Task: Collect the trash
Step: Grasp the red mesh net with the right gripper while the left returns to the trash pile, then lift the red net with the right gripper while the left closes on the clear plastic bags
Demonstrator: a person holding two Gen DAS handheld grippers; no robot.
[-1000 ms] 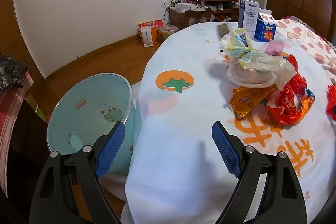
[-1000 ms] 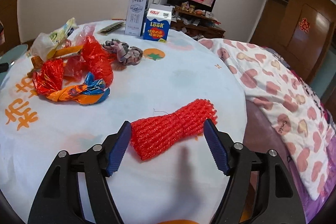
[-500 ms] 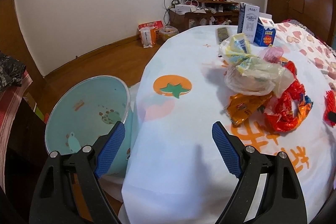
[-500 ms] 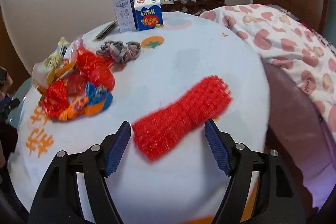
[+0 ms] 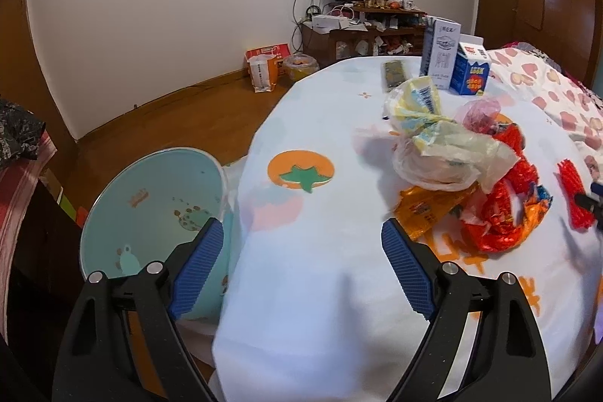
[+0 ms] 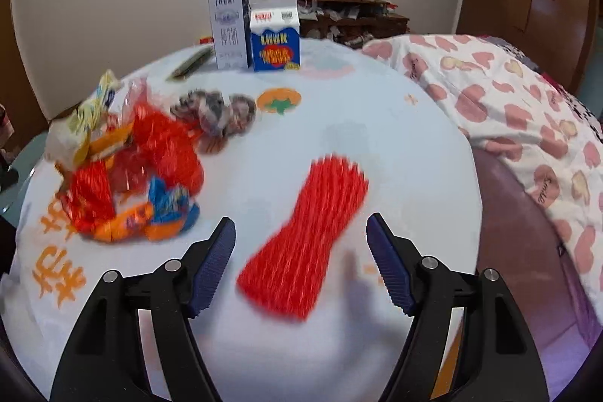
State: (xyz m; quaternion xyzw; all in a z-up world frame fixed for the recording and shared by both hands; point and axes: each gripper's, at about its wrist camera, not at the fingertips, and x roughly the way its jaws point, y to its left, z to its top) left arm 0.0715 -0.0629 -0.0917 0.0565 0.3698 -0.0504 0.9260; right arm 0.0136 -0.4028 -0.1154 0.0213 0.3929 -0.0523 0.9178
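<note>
A red mesh net lies on the white tablecloth, between and just beyond the jaws of my right gripper, which is open and empty. The net also shows at the right edge of the left wrist view. A pile of wrappers and plastic bags lies mid-table; it also shows in the right wrist view. My left gripper is open and empty over the table's near edge. A light blue trash bin stands on the floor left of the table.
Two cartons stand at the far side: a white one and a blue one. A knotted cloth lies near them. A heart-patterned quilt lies to the right. A cluttered shelf stands by the wall.
My right gripper has turned, so the red net now points away between the jaws instead of lying across them. My left gripper has drifted slightly; the bin and table have shifted a little in view.
</note>
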